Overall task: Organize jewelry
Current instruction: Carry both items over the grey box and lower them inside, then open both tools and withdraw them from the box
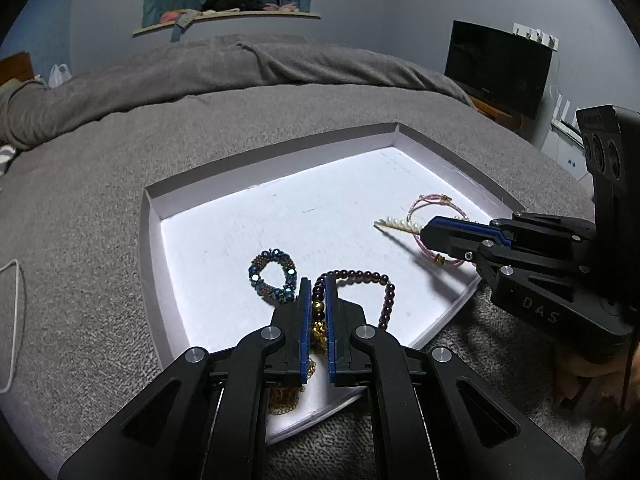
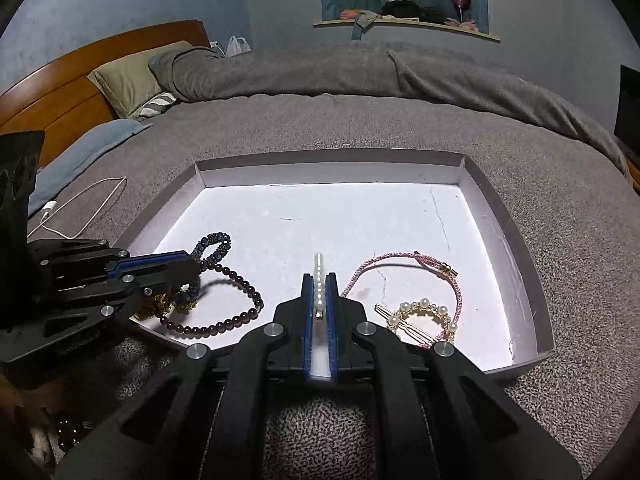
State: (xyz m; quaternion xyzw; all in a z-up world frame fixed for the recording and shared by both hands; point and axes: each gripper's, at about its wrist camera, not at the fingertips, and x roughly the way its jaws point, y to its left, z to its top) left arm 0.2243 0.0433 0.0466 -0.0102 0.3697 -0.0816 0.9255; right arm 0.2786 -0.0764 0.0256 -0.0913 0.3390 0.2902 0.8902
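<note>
Pearl clip [image 2: 319, 280] pinched in right gripper [image 2: 319, 292], above white tray [image 2: 520, 248]. Left gripper [image 1: 318, 300] closed around dark bead bracelet [image 1: 372, 280], apparently gold chain [image 1: 318, 330] too. Risk: snagged chain dragging blue beaded ring [image 1: 274, 276] along; clip slipping sideways.

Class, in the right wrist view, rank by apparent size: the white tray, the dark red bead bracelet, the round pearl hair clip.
1. White tray
2. Dark red bead bracelet
3. Round pearl hair clip
All lie at similar nearness, so the ranking seems sound.
</note>
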